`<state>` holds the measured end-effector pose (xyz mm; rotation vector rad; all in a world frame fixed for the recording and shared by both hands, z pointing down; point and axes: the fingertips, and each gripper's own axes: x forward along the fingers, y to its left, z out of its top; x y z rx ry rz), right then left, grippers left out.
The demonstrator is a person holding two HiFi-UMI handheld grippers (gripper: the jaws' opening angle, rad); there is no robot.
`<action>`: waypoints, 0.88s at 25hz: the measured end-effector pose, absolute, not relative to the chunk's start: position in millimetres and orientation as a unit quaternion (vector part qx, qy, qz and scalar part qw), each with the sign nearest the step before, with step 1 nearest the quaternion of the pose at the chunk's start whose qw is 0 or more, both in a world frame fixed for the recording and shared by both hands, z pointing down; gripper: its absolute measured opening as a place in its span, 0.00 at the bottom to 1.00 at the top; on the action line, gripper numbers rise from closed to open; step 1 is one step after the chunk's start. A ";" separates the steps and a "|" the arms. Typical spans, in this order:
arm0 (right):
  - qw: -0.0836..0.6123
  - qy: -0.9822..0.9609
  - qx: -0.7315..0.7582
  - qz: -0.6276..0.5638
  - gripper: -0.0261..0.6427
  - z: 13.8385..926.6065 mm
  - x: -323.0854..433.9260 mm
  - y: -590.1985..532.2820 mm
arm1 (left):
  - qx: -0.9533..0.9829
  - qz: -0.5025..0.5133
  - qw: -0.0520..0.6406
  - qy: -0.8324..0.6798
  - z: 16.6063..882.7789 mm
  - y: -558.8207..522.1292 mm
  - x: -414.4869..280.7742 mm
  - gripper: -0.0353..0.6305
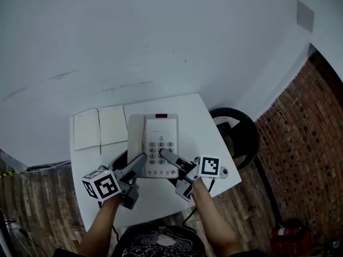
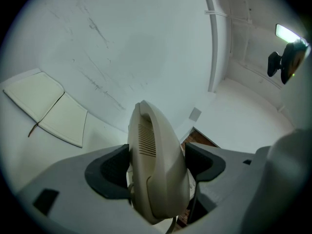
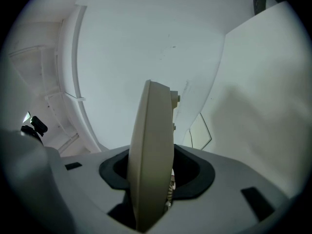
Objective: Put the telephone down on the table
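Left gripper (image 1: 140, 160) pinches cream plastic handset (image 2: 156, 165). Right gripper (image 1: 164, 154) pinches the base edge of cream plastic corded telephone (image 1: 156, 135), mid white tabletop (image 1: 206, 125). Probably light, rigid, slick; two-sided hold suits it.

Left claw (image 1: 138, 163) and right claw (image 1: 165, 155) angle inward, each clamped, tips close together.

White wall (image 1: 161, 36) meets brick wall (image 1: 303, 138); black stool (image 1: 242, 138) on wooden floor (image 1: 252, 208).
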<state>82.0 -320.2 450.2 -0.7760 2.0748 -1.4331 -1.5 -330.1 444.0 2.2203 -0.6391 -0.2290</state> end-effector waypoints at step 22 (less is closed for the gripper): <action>0.150 0.750 -0.190 -0.616 0.31 536.1 121.4 -387.5 | 0.808 -0.089 0.439 -0.383 526.6 -377.2 40.0 0.59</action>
